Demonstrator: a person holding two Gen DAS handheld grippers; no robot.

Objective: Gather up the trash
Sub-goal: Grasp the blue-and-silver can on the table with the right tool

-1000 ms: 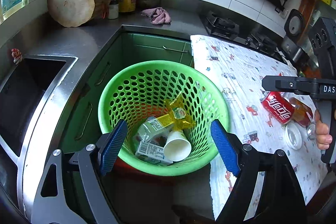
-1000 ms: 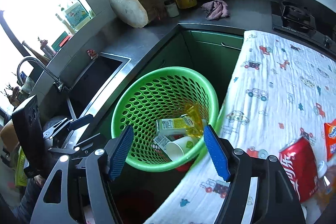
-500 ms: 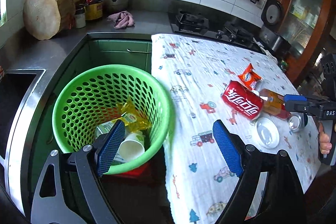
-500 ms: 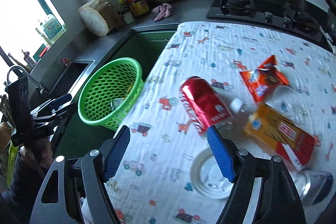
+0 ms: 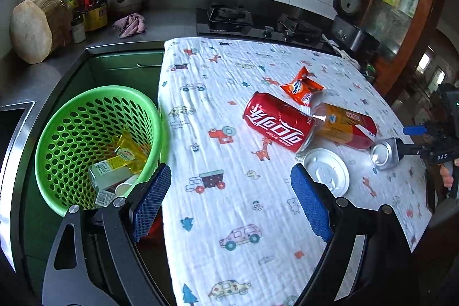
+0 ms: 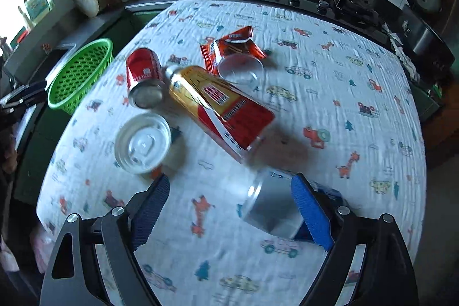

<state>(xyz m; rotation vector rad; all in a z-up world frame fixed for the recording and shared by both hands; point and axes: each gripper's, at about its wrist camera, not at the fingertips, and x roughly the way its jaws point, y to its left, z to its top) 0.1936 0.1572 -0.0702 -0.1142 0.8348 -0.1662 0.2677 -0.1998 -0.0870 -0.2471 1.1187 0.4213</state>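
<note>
Trash lies on the table's printed cloth (image 5: 218,93): a red cola can (image 5: 276,122), an orange snack wrapper (image 5: 301,88), a bottle with an orange and red label (image 5: 344,125), a white plastic lid (image 5: 325,175) and a silver can (image 5: 383,154). A green basket (image 5: 94,145) beside the table holds cartons, a paper cup and a yellow wrapper. My left gripper (image 5: 231,191) hangs open and empty over the table's near edge. My right gripper (image 6: 229,208) points down with its jaws opening. The silver can (image 6: 272,205) lies between them beside the right pad, not squeezed.
A clear plastic cup (image 6: 239,68) lies by the wrapper (image 6: 229,48). Behind the table are a gas hob (image 5: 229,16), a rice cooker (image 5: 350,19), a wooden block (image 5: 37,25), bottles and a pink rag (image 5: 129,25). A sink (image 5: 8,128) sits left of the basket.
Both grippers swung away from above the basket to over the table. The right gripper's jaws widened and the silver can came between its fingers.
</note>
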